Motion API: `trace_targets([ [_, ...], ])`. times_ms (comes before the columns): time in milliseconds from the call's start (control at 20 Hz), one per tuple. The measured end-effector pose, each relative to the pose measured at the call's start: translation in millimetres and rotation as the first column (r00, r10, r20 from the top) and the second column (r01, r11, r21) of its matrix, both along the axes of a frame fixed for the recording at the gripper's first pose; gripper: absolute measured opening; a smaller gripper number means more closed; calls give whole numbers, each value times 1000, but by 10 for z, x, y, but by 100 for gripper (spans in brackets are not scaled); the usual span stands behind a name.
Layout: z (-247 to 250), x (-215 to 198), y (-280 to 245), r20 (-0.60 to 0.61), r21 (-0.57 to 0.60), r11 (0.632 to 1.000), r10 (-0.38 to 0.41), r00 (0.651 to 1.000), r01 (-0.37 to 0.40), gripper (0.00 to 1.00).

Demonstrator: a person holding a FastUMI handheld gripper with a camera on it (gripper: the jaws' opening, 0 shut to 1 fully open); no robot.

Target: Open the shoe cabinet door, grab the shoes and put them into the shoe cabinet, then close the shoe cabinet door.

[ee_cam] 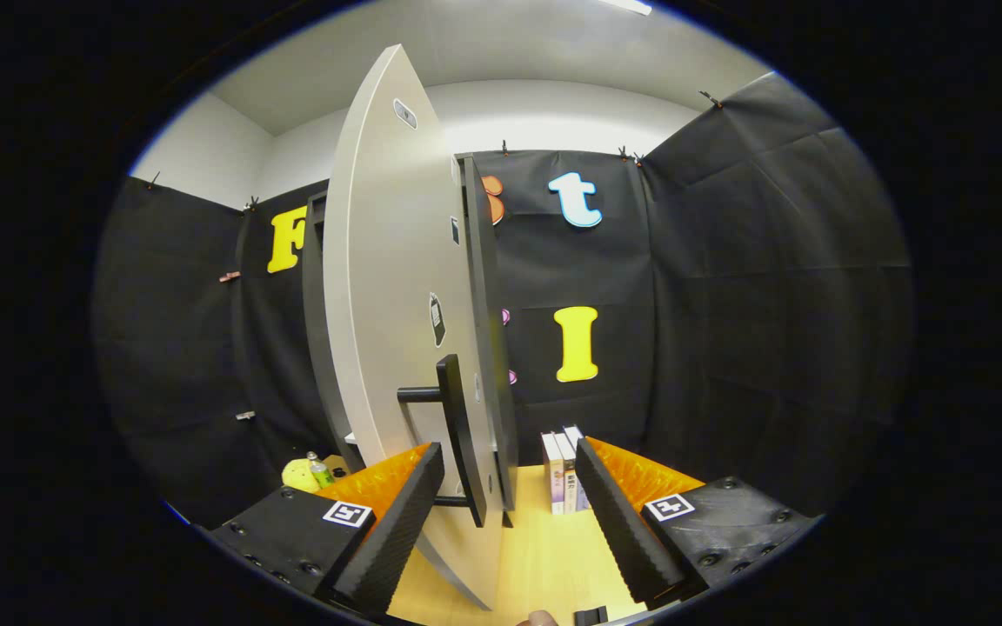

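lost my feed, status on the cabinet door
Gripper open, fingers straddling door handle. Shoe cabinet door swung partway open. Books beyond fingers.

Black cloth walls [727, 287], white ceiling [510, 43], wooden tabletop [544, 556] holding books [560, 474].

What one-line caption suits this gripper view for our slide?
Open tongs straddle the ajar cabinet door and its bar handle, books standing beyond.
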State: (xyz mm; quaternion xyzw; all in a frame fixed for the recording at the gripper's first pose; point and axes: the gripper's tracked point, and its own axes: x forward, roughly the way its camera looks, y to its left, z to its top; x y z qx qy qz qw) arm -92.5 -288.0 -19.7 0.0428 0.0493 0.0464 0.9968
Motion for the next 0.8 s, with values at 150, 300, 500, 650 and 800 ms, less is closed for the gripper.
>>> trace_targets([
  [150, -16, -2, 174, -1, 7, 999, 54, 999, -54, 98],
  [300, -28, 15, 471, -7, -3, 994, 108, 994, -108, 98],
  [500, -62, 88, 910, -16, 1, 989, 147, 989, -147, 98],
  [650, -80, 102, 1197, -21, 7, 991, 136, 990, -136, 98],
  [800, -90, 192, 1489, -16, 23, 992, 124, 992, -123, 98],
])
